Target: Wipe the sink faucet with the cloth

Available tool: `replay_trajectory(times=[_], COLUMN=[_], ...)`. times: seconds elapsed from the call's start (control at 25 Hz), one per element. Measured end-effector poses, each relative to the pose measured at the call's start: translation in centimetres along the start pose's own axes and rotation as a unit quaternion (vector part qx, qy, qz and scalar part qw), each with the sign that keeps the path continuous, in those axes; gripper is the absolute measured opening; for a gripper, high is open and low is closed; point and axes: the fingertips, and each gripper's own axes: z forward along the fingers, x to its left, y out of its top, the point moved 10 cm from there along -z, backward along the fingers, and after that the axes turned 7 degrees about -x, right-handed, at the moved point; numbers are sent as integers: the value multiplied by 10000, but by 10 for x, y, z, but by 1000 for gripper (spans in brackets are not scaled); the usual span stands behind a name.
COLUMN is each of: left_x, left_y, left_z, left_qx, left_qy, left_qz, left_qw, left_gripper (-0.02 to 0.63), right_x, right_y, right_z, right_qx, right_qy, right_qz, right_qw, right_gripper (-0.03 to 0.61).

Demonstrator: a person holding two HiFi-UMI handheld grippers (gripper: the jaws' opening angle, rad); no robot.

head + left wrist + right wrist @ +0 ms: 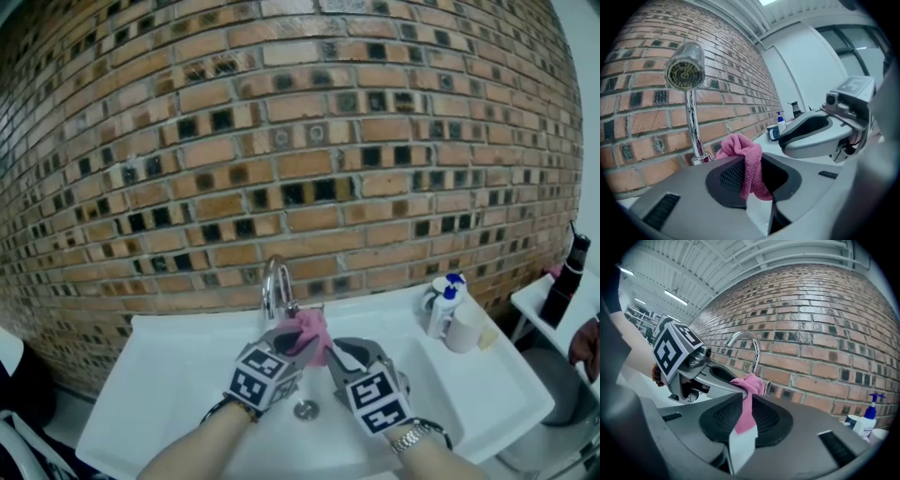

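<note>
1. Two grips share one pink cloth (312, 330): the left gripper (295, 336) and the right gripper (339, 352) each pinch a fold of it at the back edge of the sink (178, 375), just beside the faucet (275, 286).
2. Soft, light and limp, it should wrap the slick spout easily; bunched folds are the best place to hold it.

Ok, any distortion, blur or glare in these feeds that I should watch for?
Head view: heavy fisheye bows the brick wall, faucet small but sharp. Left gripper view: black vignette, pink cloth crisp, right edge blurred. Right gripper view: same vignette, ceiling lights blown out.
</note>
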Motion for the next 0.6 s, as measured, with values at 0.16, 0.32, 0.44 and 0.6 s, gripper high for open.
replay_trajectory(times=[0.16, 0.32, 0.44, 0.6], left_x=[-10, -18, -25, -31], left_y=[3, 7, 5, 2], left_z=[-15, -30, -41, -57], left_qx=[-81, -186, -155, -153], left_qy=[-13, 3, 24, 59], left_qz=[-36, -70, -46, 3], left_qw=[10000, 9998, 9999, 9999], left_gripper=[84, 84, 84, 84], right_x=[-4, -6, -5, 0], right_y=[-3, -5, -6, -6], right_z=[-2, -5, -8, -11], right_qx=[-65, -157, -215, -288], right_qy=[-63, -57, 3, 125], right_qz=[113, 126, 45, -140], right_qw=[9999, 9998, 9998, 9994], right_gripper=[74, 74, 74, 69])
